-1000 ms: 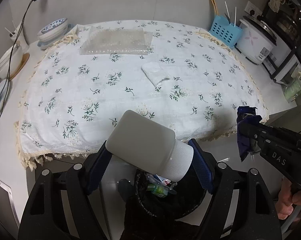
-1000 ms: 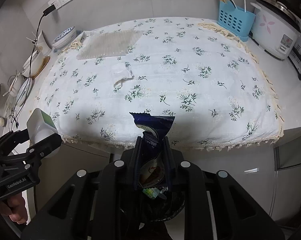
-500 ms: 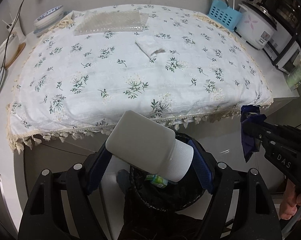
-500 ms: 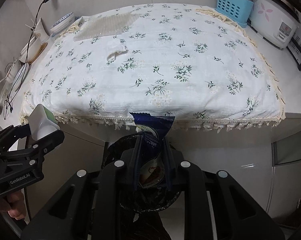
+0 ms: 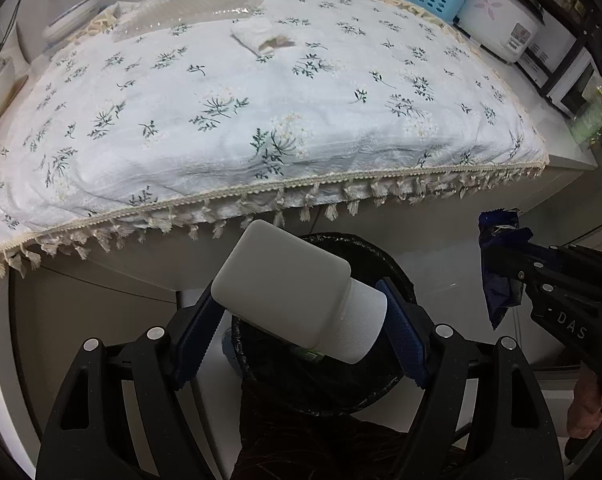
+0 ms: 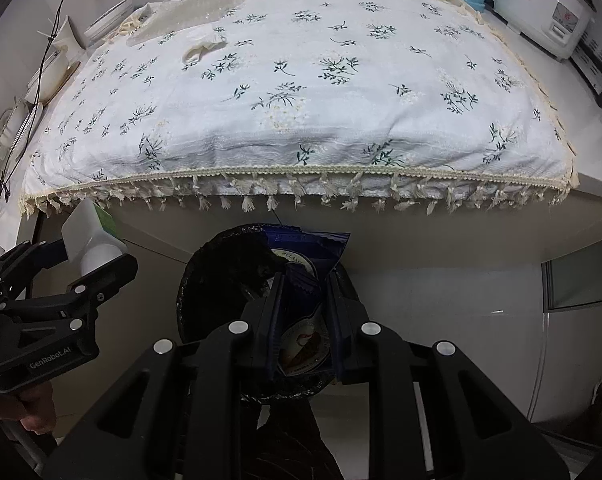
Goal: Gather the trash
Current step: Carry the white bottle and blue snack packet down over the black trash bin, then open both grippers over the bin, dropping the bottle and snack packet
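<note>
Left wrist view: the left tool stands wide, its blue pads clamped on a white bottle that lies slanted across them, cap toward the right pad; the bottle hangs right over the mouth of the black bin on the floor, just below the counter edge; the right tool shows at the right side, pinching a dark blue wrapper beside the bin, not over it in this view

Right wrist view: the right tool is nearly closed, its jaws pressed flat on the wrapper, whose top sticks up past the tips; the bin sits directly beneath, wrapper over its opening; the left tool with the bottle is at the left, near the bin's rim

Left on the counter: a crumpled tissue and a clear plastic sheet lie on the floral cloth, well apart from both tools

Step in hand: drop-off; both pieces are carried to the bin, neither released yet

Next move: by my reading, part each pair of jaws while the load is inside the rim; the bottle needs only a slight widening; the thin wrapper may cling to a pad; then go back for the tissue and sheet
</note>
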Tool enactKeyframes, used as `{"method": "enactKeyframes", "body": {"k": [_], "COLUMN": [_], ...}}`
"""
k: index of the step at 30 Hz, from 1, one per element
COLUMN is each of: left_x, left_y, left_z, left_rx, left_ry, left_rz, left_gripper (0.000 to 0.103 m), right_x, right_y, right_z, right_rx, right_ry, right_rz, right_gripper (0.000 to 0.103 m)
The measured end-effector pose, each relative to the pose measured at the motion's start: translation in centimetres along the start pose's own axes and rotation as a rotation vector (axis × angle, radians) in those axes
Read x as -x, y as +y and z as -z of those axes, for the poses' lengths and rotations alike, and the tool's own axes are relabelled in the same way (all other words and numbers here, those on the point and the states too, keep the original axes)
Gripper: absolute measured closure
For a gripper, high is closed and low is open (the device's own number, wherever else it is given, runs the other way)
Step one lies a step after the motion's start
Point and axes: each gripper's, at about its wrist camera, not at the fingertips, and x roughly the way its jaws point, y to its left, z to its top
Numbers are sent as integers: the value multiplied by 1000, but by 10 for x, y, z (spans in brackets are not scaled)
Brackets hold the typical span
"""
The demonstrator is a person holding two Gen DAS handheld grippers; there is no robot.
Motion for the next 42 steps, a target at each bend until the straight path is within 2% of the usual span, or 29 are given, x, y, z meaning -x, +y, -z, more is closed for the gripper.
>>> {"method": "enactKeyframes", "body": {"k": [16, 22, 23, 24, 29, 42], "left_x": [-61, -59, -57, -54, -40, -18], "left_y": [-37, -42, -43, -42, -26, 33], "left_z": [22, 21, 21, 21, 19, 20], "left_rx": [-66, -74, -74, -75, -45, 86], "left_ry": [82, 64, 54, 39, 1, -16], "left_rz": [12, 21, 22, 16, -6, -78], "left_gripper": [28, 26, 21, 15, 6, 6], "right_x": [-9, -12, -13, -13, -21, -53], "right_y": [-38, -41, -40, -38, -29, 17], "right_z": [38, 41, 41, 40, 35, 17], "right_rx": [-70, -76, -74, -71, -52, 30], "right_ry": [57, 68, 69, 70, 81, 126], "right_rz": [28, 26, 25, 24, 8, -53], "right_gripper": [84, 84, 84, 84, 84, 84]}}
